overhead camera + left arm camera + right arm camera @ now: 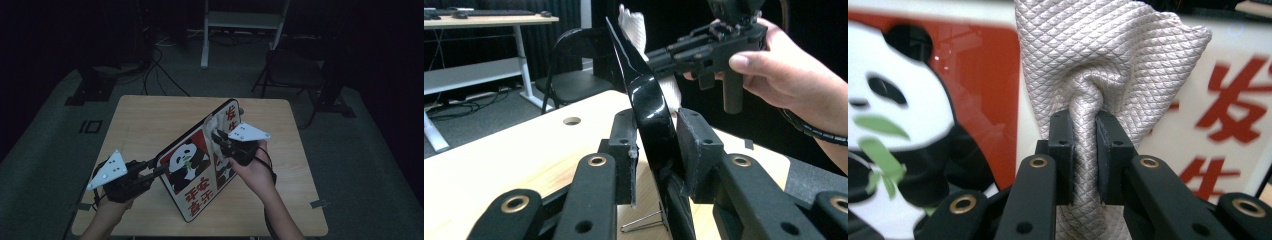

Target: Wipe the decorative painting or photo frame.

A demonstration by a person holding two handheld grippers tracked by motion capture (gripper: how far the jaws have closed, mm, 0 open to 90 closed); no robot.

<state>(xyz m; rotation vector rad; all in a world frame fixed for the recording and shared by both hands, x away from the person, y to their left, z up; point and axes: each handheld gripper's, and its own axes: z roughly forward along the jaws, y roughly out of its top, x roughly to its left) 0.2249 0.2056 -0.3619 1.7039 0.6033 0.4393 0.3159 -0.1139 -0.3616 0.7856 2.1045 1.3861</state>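
Wiping a panda sign [192, 165] propped upright on the table [145, 120].
Left gripper [159, 170] clamps the sign's edge; right gripper [218, 137] pinches a cloth [1108, 65] against its face.

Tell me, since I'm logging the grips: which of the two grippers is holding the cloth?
The right gripper, its jaws pinching a bunched fold of the white cloth against the panda plaque's face. The left gripper clamps the plaque's dark edge instead.

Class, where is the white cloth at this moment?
In the high view, the white cloth is right of centre, pinched in the right gripper against the upright panda board.
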